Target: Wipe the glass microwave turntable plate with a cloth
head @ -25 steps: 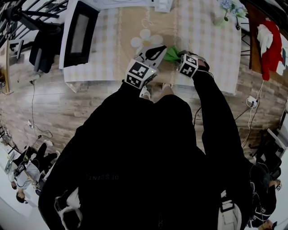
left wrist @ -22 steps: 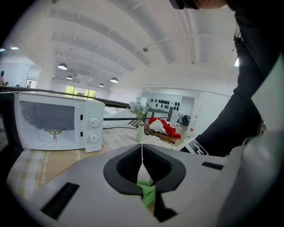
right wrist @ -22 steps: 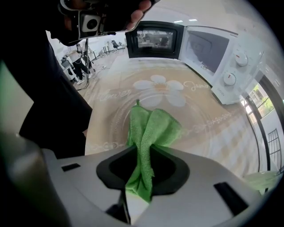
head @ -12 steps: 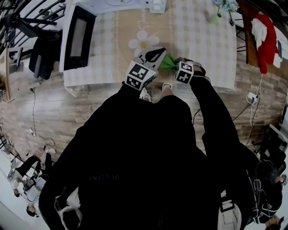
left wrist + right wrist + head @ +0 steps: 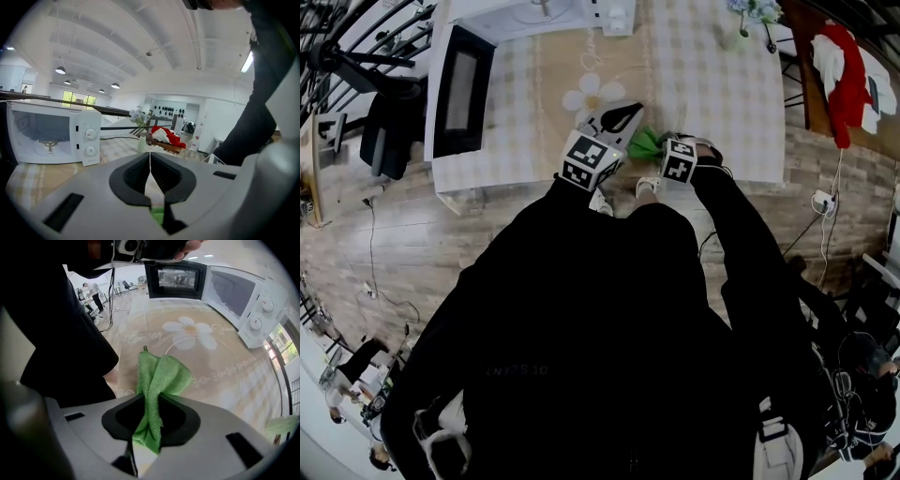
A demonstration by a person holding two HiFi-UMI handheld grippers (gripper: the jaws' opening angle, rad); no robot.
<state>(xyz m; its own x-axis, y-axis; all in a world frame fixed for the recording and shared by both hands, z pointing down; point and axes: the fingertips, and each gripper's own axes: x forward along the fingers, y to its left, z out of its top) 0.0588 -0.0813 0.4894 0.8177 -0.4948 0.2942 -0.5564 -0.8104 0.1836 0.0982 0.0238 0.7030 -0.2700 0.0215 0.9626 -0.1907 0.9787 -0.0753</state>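
Head view puts the white microwave (image 5: 464,89) at the left of the tabletop (image 5: 722,94), its door swung open. Right of it, the left gripper (image 5: 628,112) has its jaws pressed together on the rim of the glass plate (image 5: 225,376) (edge-on in the left gripper view, a thin upright line). Next comes the green cloth (image 5: 645,142), bunched lengthwise and clamped by the right gripper (image 5: 663,147), whose jaws are closed on it. The cloth's free end points forward against the plate's face.
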